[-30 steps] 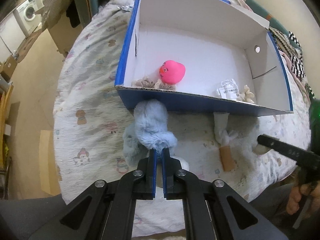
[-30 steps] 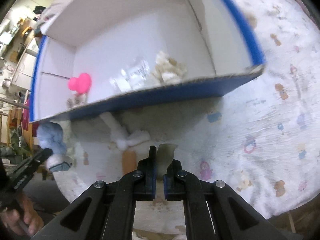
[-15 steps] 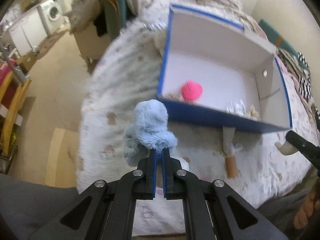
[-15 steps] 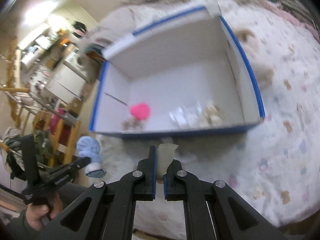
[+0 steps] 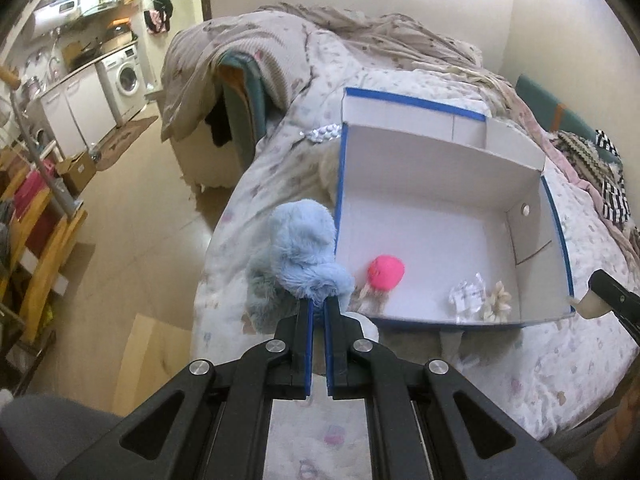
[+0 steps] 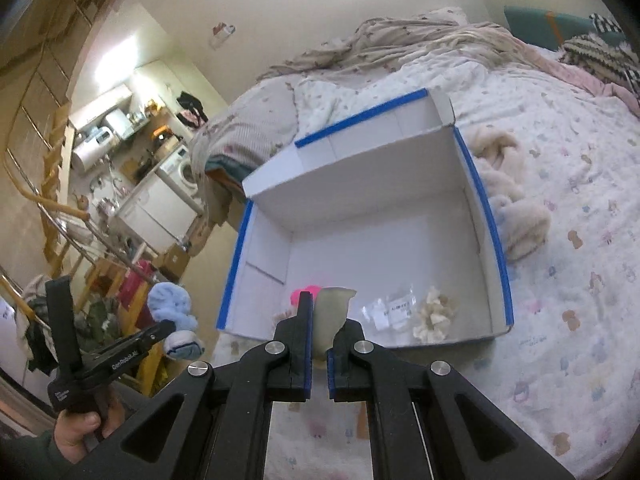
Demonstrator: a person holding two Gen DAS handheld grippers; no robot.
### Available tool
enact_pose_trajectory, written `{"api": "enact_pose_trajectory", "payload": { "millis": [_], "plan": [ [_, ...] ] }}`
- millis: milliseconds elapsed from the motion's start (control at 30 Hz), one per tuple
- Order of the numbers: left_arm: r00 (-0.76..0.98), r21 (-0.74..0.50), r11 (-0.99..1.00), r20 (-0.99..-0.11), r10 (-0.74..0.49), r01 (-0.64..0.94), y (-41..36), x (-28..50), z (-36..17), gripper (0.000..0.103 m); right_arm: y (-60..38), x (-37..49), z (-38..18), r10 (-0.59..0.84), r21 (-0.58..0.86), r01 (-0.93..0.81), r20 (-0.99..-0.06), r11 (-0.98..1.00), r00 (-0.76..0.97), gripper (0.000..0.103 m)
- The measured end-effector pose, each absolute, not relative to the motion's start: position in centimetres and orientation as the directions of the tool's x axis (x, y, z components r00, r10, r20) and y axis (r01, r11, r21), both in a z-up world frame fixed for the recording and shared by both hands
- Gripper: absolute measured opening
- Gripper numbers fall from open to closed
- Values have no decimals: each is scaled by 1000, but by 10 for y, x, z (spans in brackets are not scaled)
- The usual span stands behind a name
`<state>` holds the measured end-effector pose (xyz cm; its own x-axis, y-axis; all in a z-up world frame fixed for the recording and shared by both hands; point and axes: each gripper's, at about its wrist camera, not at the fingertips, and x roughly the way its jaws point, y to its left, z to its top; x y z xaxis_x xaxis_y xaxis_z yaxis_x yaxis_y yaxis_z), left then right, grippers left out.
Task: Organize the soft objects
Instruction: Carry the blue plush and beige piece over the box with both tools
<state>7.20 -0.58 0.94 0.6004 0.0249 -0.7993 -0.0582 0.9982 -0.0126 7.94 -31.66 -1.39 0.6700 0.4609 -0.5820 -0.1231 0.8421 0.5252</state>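
My left gripper (image 5: 318,306) is shut on a fluffy light-blue plush toy (image 5: 298,258), held in the air left of the white, blue-edged box (image 5: 416,116); it also shows in the right wrist view (image 6: 174,306). My right gripper (image 6: 319,320) is shut on a pale cream soft piece (image 6: 332,308), held above the box's near wall. It appears at the right edge of the left wrist view (image 5: 586,306). Inside the box lie a pink ball toy (image 5: 386,272), a clear plastic packet (image 5: 466,292) and a cream fluffy piece (image 5: 498,302).
The box sits on a bed with a printed quilt (image 6: 568,300). A beige plush (image 6: 516,216) lies right of the box. A white soft item (image 5: 450,340) peeks out below the box's near wall. Left of the bed are floor (image 5: 132,216), a wooden rack (image 5: 44,256) and a washing machine (image 5: 126,76).
Both grippers have risen and pulled back from the bed with their soft items; the box now looks smaller and farther away, and more of the room shows.
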Motion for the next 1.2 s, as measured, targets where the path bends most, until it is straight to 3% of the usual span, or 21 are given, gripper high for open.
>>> {"api": "enact_pose_trajectory", "payload": {
  "millis": [400, 733, 1100, 1200],
  "plan": [
    [632, 11, 1000, -775, 8, 1, -35, 123, 28, 5, -329, 113, -12, 430, 512, -113, -558, 852, 710, 7],
    [631, 38, 997, -776, -13, 67, -64, 168, 20, 5, -321, 154, -24, 372, 423, -106, -618, 900, 693, 7],
    [594, 0, 995, -802, -62, 104, -78, 190, -28, 5, -312, 176, -53, 370, 409, -84, -697, 909, 614, 7],
    [610, 38, 995, -792, -29, 96, -79, 192, -34, 5, -307, 179, -62, 364, 401, -72, -724, 913, 586, 7]
  ]
}}
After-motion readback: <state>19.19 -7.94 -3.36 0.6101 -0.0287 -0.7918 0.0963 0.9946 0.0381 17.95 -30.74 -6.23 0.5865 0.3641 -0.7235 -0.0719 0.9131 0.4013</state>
